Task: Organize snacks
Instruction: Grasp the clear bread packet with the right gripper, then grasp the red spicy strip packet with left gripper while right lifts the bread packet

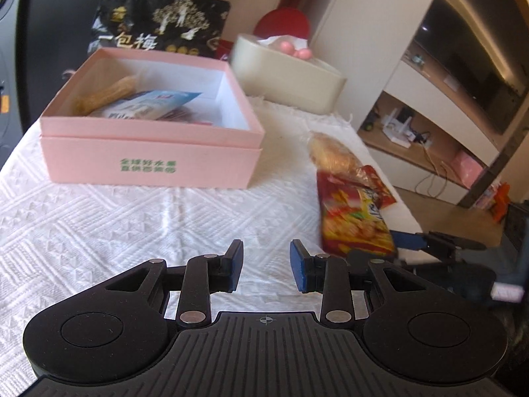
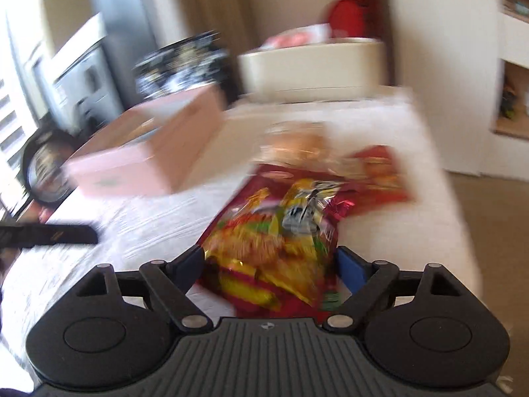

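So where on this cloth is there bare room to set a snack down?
The widest free patch lies between the pink box and the left gripper. A narrower strip runs between that box and the red snack bag. The right edge is crowded: bag, wrapped bread, right gripper.

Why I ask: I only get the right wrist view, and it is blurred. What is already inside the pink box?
Observer: The pink box has no lid on; a blue-and-white packet and a yellowish stick snack lie in its left part.
Operator: Is there room left in it?
Observer: Yes, its right part shows only bare white lining.
Operator: Is the other gripper carrying anything?
Observer: No, the left gripper is empty, its jaws apart above the white cloth.
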A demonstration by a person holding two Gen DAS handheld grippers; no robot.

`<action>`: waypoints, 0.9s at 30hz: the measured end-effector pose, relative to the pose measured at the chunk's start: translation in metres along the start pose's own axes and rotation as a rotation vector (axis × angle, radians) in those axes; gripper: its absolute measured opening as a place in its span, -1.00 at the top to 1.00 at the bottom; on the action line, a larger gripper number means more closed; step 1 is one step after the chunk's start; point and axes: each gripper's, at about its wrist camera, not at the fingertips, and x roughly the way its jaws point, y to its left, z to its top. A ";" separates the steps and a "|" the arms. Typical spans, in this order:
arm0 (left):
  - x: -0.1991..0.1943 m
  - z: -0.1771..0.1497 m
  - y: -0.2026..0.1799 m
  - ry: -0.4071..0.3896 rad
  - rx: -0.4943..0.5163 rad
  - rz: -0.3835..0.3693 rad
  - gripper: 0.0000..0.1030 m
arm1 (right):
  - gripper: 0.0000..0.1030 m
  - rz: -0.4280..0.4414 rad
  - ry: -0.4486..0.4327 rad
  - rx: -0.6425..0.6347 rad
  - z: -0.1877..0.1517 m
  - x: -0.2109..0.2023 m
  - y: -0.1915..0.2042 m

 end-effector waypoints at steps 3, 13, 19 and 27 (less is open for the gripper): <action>0.000 0.000 0.002 0.005 -0.007 0.006 0.32 | -0.64 0.120 0.004 -0.089 0.001 -0.008 0.023; 0.004 -0.003 0.001 0.010 -0.004 -0.008 0.32 | -0.64 -0.111 -0.155 -0.018 0.055 -0.019 0.007; 0.001 -0.004 -0.001 0.006 0.023 -0.033 0.32 | -0.64 -0.149 -0.022 0.151 0.105 0.064 -0.028; 0.011 -0.007 0.007 0.033 0.019 -0.069 0.32 | -0.22 -0.191 0.039 0.077 0.104 0.075 -0.028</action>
